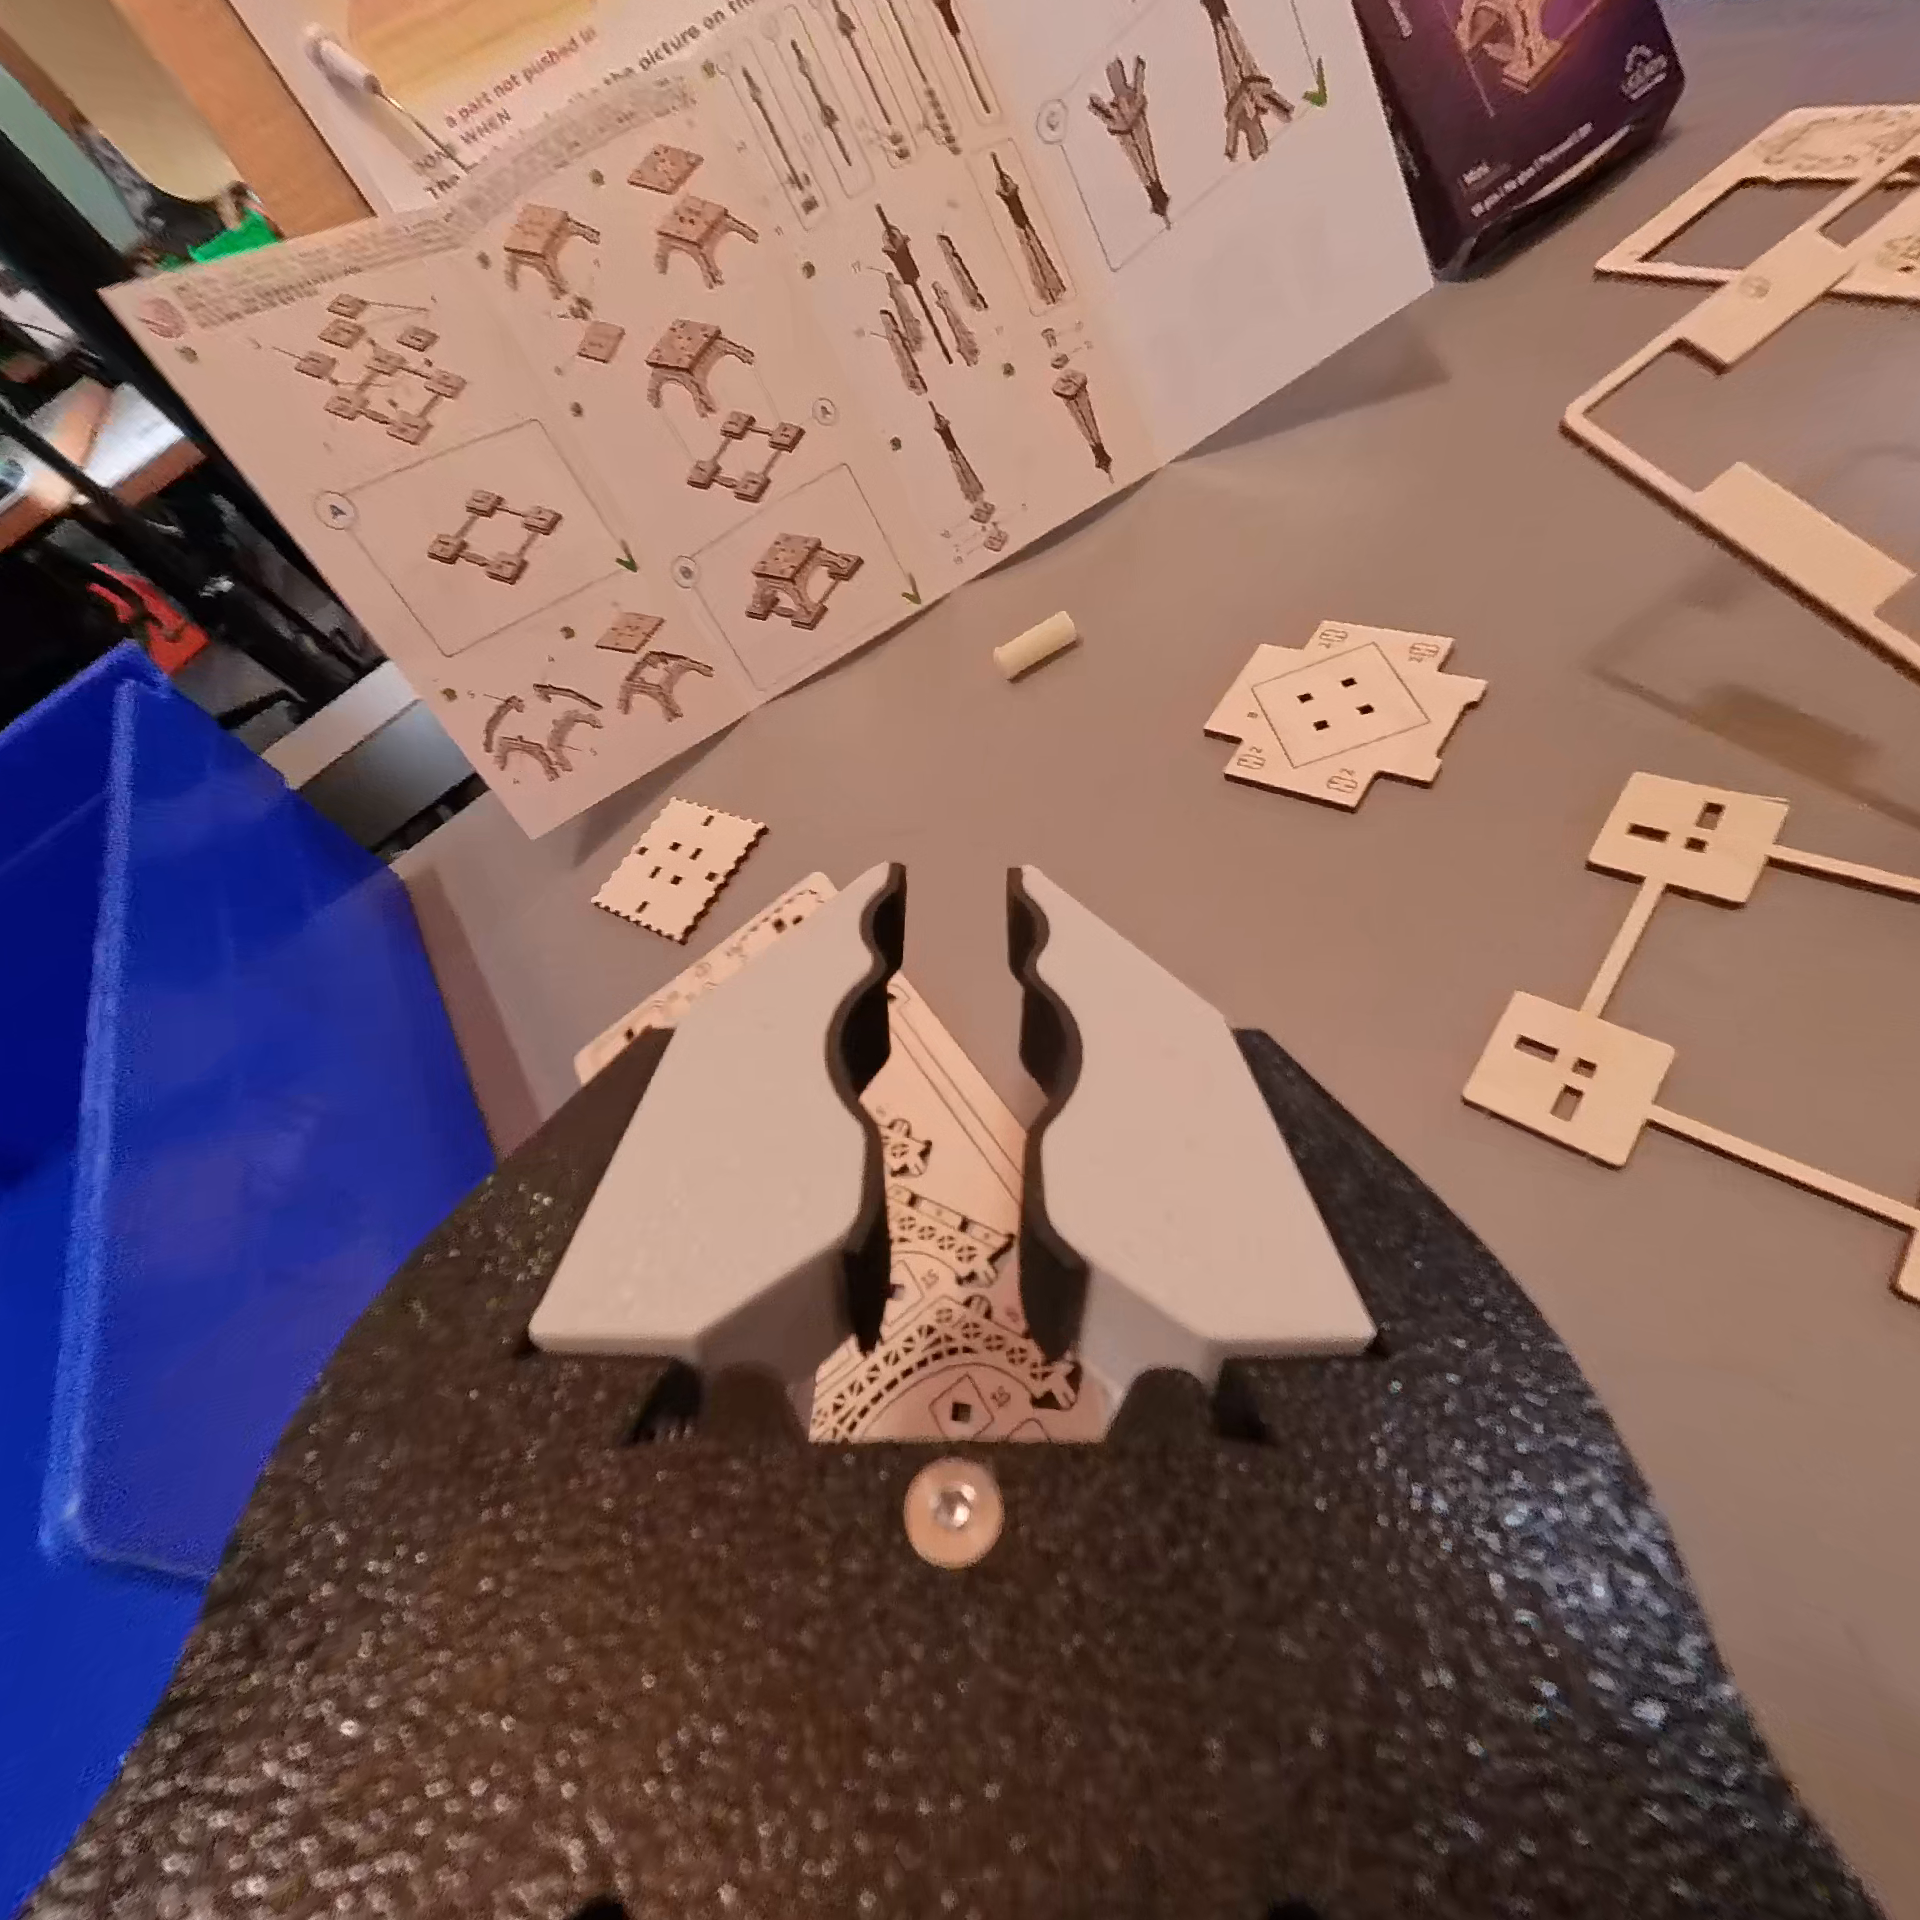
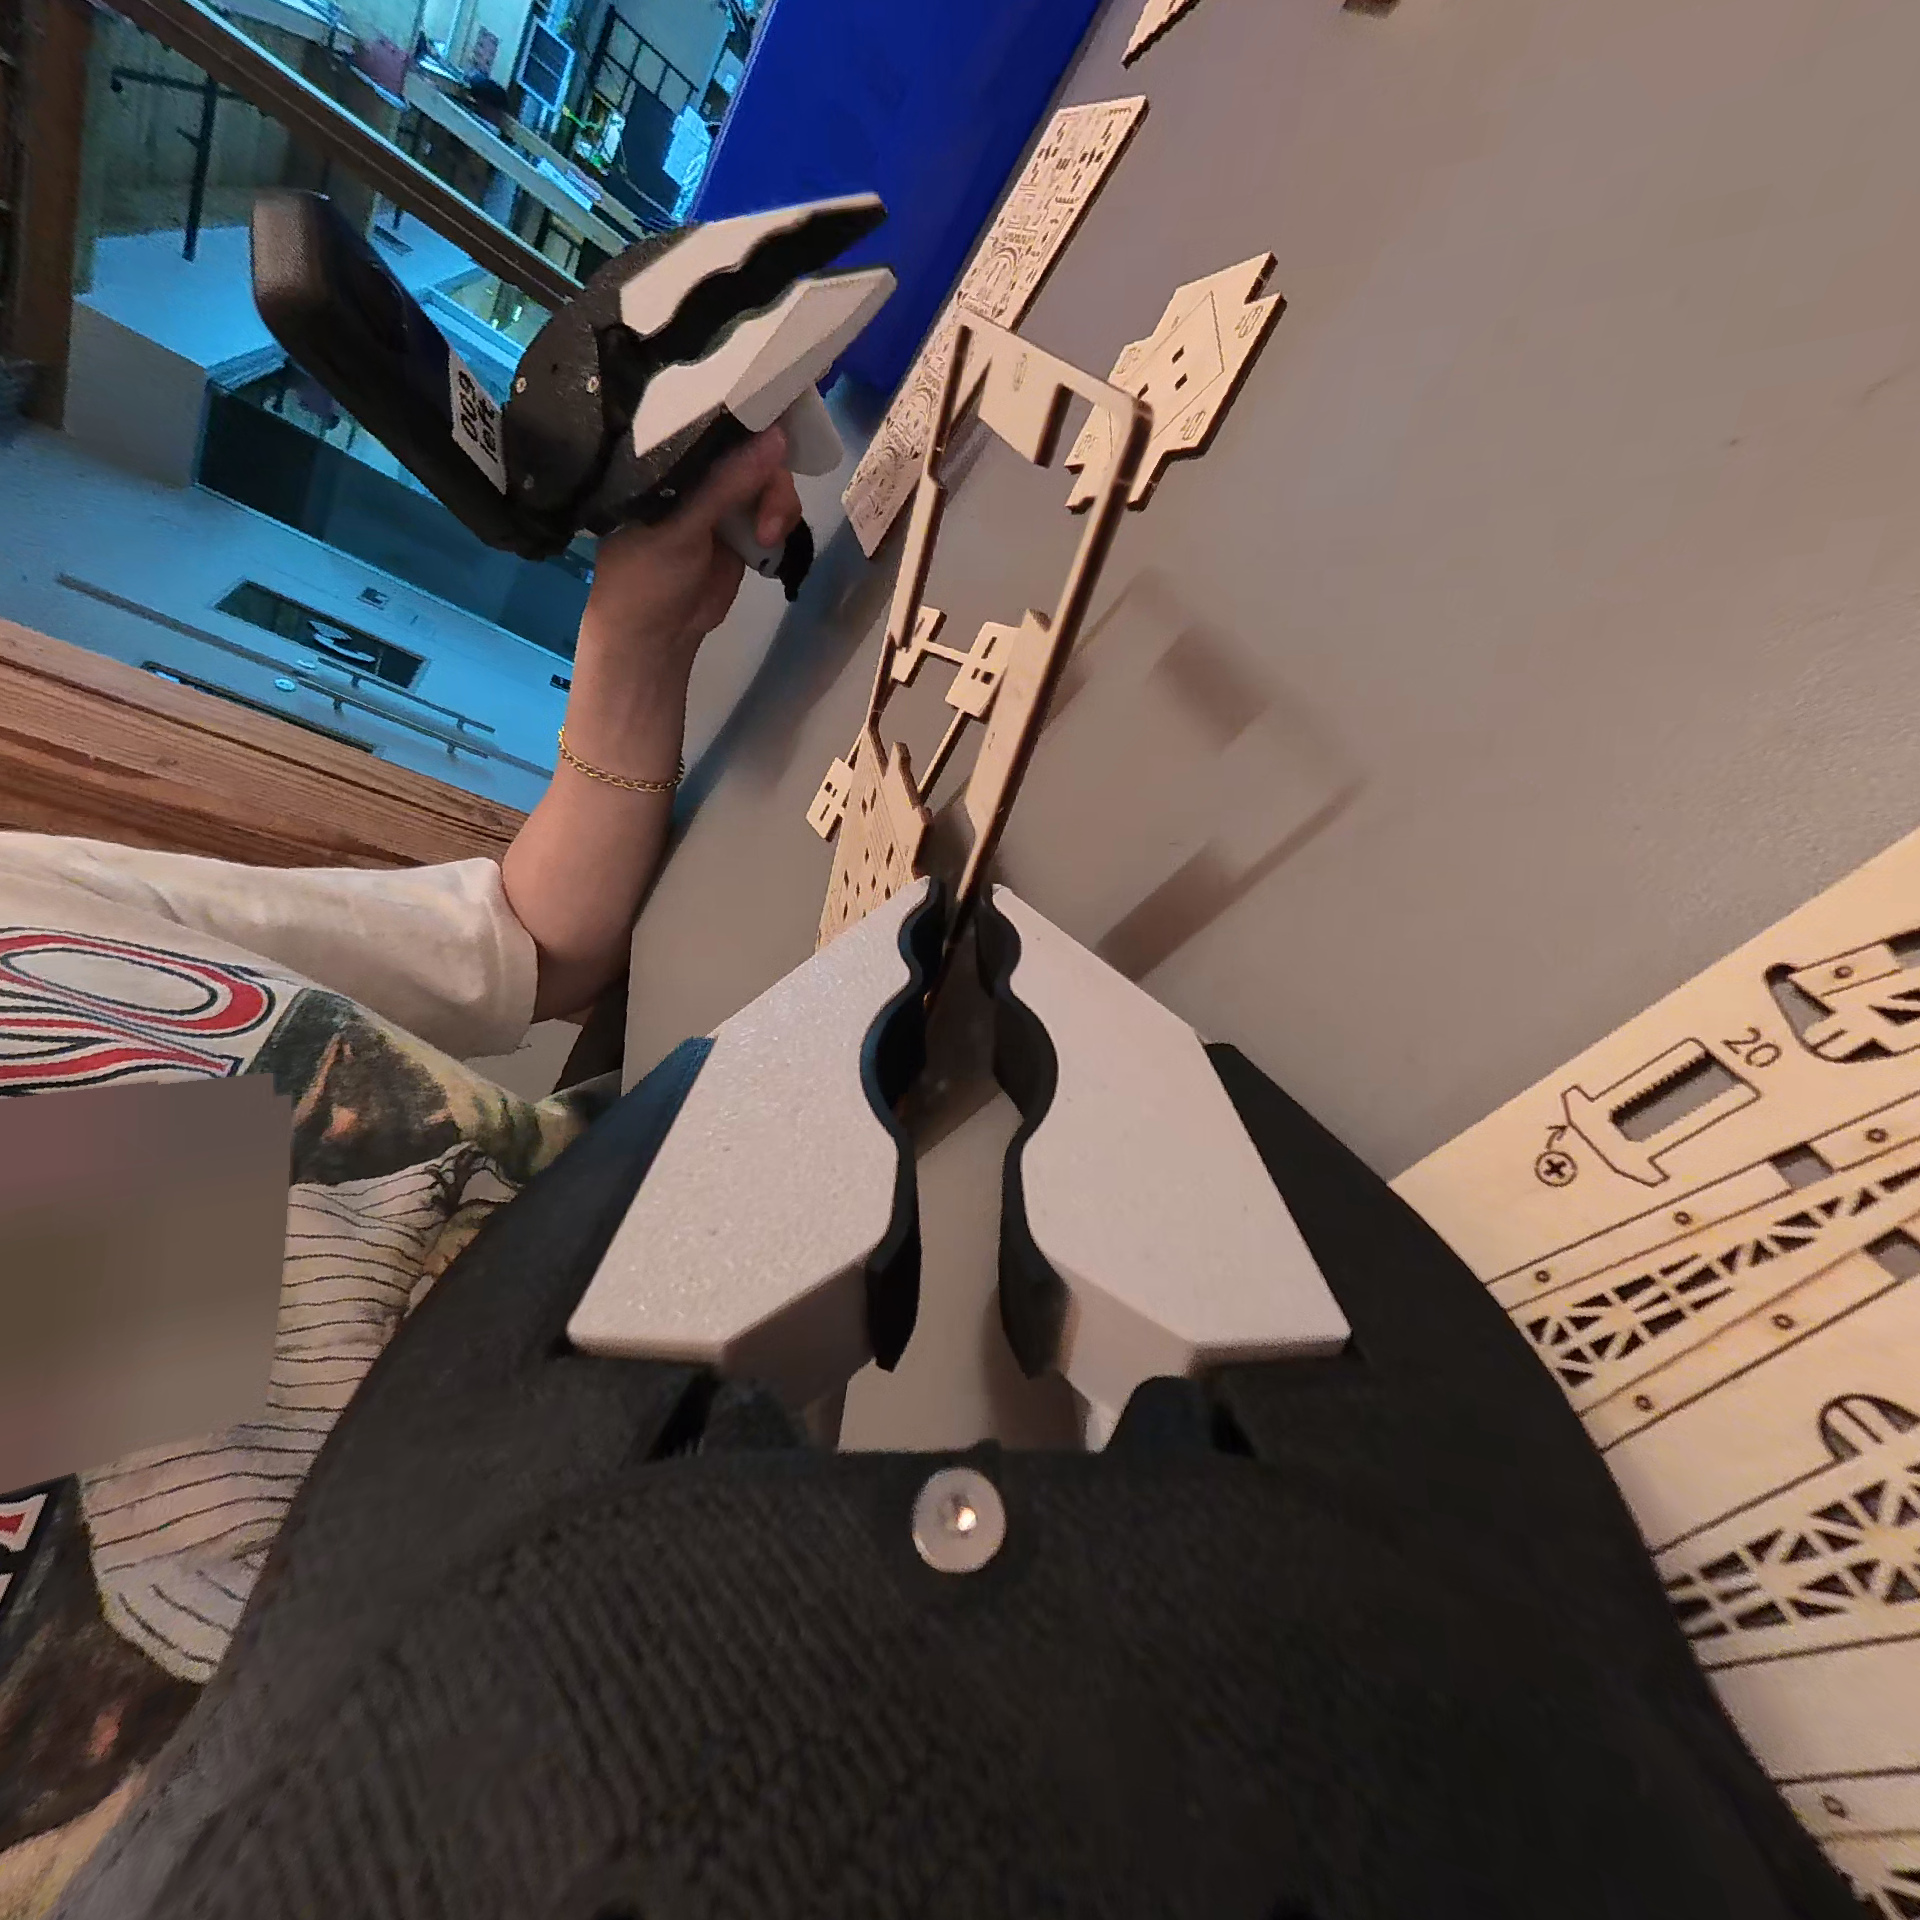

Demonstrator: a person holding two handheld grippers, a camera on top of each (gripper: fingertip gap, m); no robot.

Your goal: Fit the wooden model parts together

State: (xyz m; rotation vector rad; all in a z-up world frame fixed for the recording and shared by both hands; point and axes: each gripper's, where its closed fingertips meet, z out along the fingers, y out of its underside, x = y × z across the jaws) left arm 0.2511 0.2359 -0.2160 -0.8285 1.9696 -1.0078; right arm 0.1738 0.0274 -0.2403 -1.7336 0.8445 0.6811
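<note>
1. The right gripper (image 2: 961, 899) pinches the thin edge of a wooden frame sheet (image 2: 1013, 540). The sheet stands up on its edge above the grey table (image 2: 1507, 416), and small square parts still hang inside it.
2. Near the frame, a flat cross-shaped wooden plate (image 1: 1345, 717) with four little holes lies on the table.
3. Beside that plate lies a piece made of wooden squares joined by thin bars (image 1: 1631, 977).
4. Two more empty wooden frames (image 1: 1756, 343) lie toward the far right edge of the table.
5. A short pale stick (image 1: 1036, 644) rests on the table in front of the paper.
6. A small wooden square with notched edges (image 1: 681, 871) lies near the left edge of the table.
7. The left gripper (image 1: 956, 883) has its fingers spread apart and holds nothing. It hangs over a wooden sheet with a lacy pattern (image 1: 935, 1247).
8. A big folded instruction paper (image 1: 727, 364) stands at the back of the table.
9. A blue bin (image 1: 187, 1039) sits at the left edge, and a dark purple box (image 1: 1527, 125) sits at the far edge.
10. Another patterned wooden sheet (image 2: 1714, 1299) lies close to the right gripper.
</note>
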